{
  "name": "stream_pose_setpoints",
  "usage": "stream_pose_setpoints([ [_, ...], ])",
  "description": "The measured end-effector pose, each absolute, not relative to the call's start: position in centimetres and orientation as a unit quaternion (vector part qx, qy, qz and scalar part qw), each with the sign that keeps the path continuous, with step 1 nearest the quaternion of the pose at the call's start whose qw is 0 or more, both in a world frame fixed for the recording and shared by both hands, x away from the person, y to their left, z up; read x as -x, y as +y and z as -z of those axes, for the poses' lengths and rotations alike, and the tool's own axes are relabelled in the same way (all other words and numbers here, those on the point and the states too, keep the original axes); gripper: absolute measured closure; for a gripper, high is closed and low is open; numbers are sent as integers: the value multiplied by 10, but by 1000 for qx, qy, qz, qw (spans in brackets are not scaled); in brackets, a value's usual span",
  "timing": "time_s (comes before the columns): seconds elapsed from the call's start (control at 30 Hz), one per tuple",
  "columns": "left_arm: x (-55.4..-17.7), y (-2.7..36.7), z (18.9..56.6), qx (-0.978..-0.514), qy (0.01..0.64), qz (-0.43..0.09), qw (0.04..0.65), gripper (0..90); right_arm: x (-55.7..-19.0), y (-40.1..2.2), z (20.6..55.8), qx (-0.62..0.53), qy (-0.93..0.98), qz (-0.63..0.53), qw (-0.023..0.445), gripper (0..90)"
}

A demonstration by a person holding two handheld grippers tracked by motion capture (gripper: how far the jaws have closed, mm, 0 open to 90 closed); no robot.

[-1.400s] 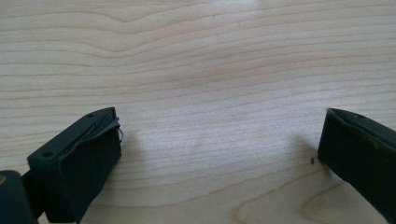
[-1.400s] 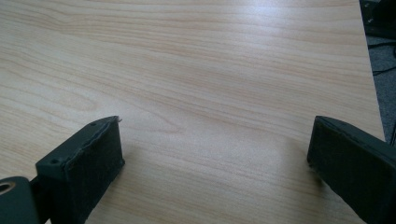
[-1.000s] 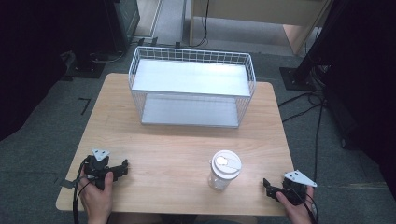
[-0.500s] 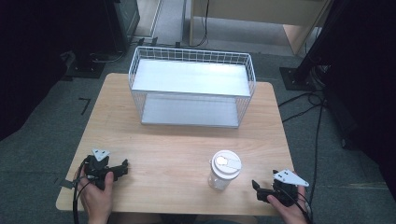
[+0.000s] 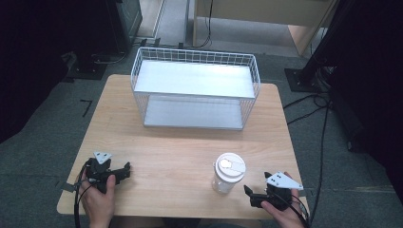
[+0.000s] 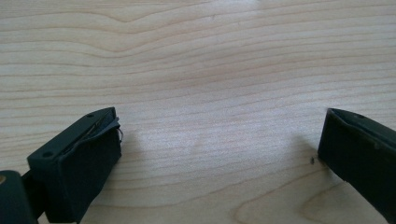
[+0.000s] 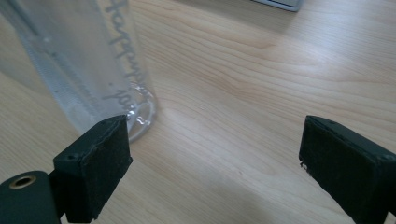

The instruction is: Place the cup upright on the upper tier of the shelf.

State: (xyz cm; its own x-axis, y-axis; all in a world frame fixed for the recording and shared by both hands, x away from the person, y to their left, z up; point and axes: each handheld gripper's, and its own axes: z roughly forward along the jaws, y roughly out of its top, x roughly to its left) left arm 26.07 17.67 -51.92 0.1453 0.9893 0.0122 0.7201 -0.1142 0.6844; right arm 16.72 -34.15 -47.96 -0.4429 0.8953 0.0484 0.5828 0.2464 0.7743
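A clear plastic cup [image 5: 228, 175] with a white lid stands upright on the wooden table [image 5: 180, 147], front right of the middle. In the right gripper view the cup [image 7: 88, 60] rises just past the left jaw, outside the gap. My right gripper [image 5: 251, 195] rests at the table's front right corner, open, pointing left toward the cup, nothing between its jaws [image 7: 215, 158]. My left gripper [image 5: 124, 170] lies at the front left, open over bare wood [image 6: 219, 144], far from the cup.
A white wire basket [image 5: 195, 88] with a two-level white shelf stands at the back middle of the table. Cables and dark stands lie on the floor around the table. Bare wood stretches between the basket and the grippers.
My right gripper has moved left along the front edge, closer to the cup. The left gripper and the cup have stayed put.
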Motion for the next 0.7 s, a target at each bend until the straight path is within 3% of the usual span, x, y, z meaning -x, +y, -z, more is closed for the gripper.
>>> stream_pose_setpoints([
  [0.7, -261, 176, 519, -708, 603, -243, 276, 0, -170, -294, 482, -429, 778, -422, 180, 66],
])
